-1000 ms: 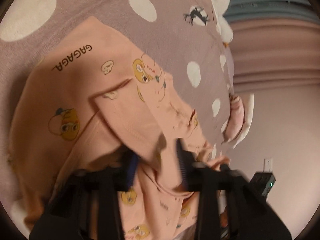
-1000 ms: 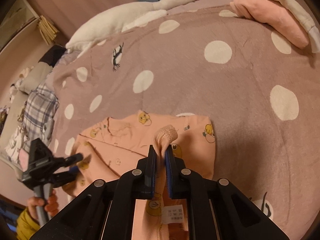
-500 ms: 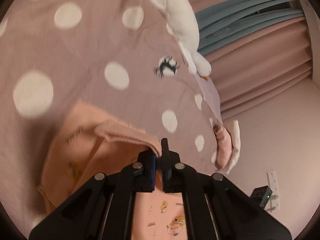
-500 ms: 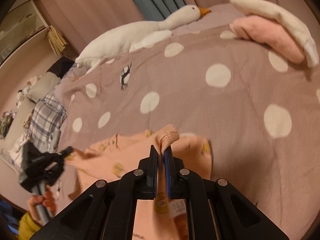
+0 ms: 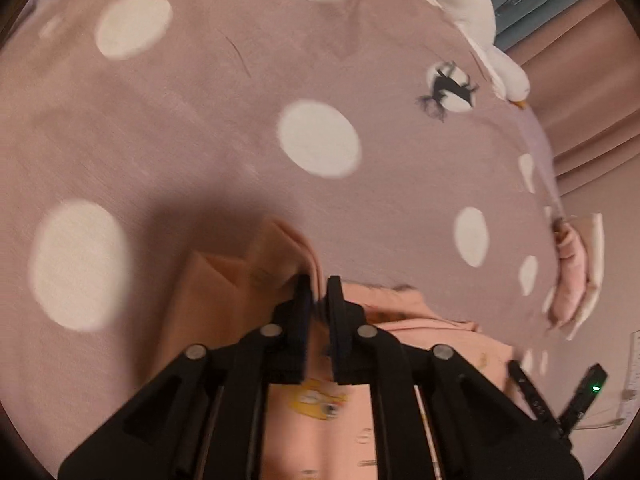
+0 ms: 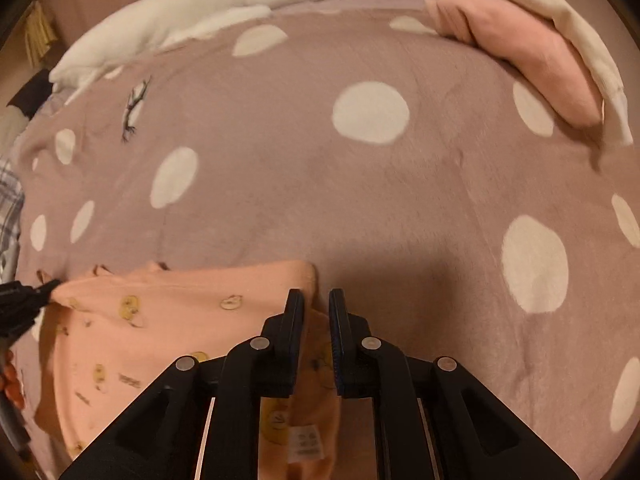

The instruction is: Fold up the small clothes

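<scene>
A peach baby garment (image 6: 180,320) printed with yellow cartoon faces lies spread on the dotted blanket. My right gripper (image 6: 316,294) is shut on its right edge just above the blanket, and a white care label (image 6: 306,444) hangs below the jaws. In the right wrist view my left gripper (image 6: 24,300) sits at the far left, with the garment's other corner drawn to a point at its tip. In the left wrist view the left gripper (image 5: 318,280) has a folded edge of the garment (image 5: 224,300) between its jaws, which are opening.
The mauve blanket (image 6: 360,180) with white dots covers the bed. A white plush goose (image 6: 200,12) lies along the far edge. Folded pink and white clothes (image 6: 528,48) sit at the far right. Plaid fabric (image 6: 8,200) shows at the left edge. Curtains (image 5: 580,80) hang behind.
The left gripper closed on the garment's edge and swung it across, and a small gap now shows between its jaws. The right gripper came down toward the blanket, stretching the garment flat.
</scene>
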The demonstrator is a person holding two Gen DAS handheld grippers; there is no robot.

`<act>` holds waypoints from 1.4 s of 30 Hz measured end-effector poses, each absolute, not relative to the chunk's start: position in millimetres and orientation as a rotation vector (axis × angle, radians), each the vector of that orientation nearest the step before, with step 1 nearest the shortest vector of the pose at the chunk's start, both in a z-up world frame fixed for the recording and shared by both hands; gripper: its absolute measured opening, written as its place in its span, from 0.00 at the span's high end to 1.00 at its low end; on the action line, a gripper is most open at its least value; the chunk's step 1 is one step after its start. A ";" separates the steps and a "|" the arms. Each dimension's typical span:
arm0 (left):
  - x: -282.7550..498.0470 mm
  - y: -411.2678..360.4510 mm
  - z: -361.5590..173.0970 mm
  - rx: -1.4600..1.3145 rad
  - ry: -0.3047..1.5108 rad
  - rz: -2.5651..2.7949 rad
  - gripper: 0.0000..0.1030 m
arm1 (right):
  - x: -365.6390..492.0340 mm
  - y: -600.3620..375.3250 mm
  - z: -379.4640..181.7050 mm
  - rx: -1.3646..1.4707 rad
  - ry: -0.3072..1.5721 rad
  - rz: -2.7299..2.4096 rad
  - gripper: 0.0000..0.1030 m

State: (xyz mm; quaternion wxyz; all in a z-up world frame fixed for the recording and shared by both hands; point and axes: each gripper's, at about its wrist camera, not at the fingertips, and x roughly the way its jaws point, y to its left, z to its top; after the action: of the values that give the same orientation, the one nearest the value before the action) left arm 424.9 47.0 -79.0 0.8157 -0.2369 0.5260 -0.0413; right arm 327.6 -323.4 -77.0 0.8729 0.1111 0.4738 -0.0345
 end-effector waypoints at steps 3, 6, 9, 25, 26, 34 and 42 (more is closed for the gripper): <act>422.7 67.5 -63.9 -0.441 1.103 -0.026 0.65 | 318.1 -325.2 -67.8 0.165 0.929 -0.139 0.88; 412.0 80.8 -48.1 -0.414 1.059 -0.081 0.65 | 306.0 -321.4 -49.8 0.147 0.863 -0.114 0.88; 391.9 75.2 -40.0 -0.371 1.049 -0.193 0.65 | 292.5 -301.2 -31.8 0.111 0.812 0.004 0.86; 256.9 76.9 -92.0 -0.230 1.193 -0.442 0.66 | 211.6 -307.6 -79.4 0.022 1.044 -0.022 0.71; 249.8 81.8 -89.5 -0.228 1.185 -0.438 0.66 | 205.6 -315.0 -80.6 0.050 1.046 -0.022 0.68; 251.5 107.2 -66.2 -0.368 1.106 -0.411 0.65 | 163.2 -343.1 -52.9 0.187 0.930 -0.017 0.68; 297.1 77.2 -82.7 -0.528 1.127 -0.460 0.66 | 185.2 -331.6 -58.4 0.355 0.927 0.080 0.67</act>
State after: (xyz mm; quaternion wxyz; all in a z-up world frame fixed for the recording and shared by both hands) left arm 297.1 77.2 -82.7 0.7880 -0.2450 0.5229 -0.2134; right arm 185.2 -331.6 -58.4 0.8786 0.1701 0.4445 0.0384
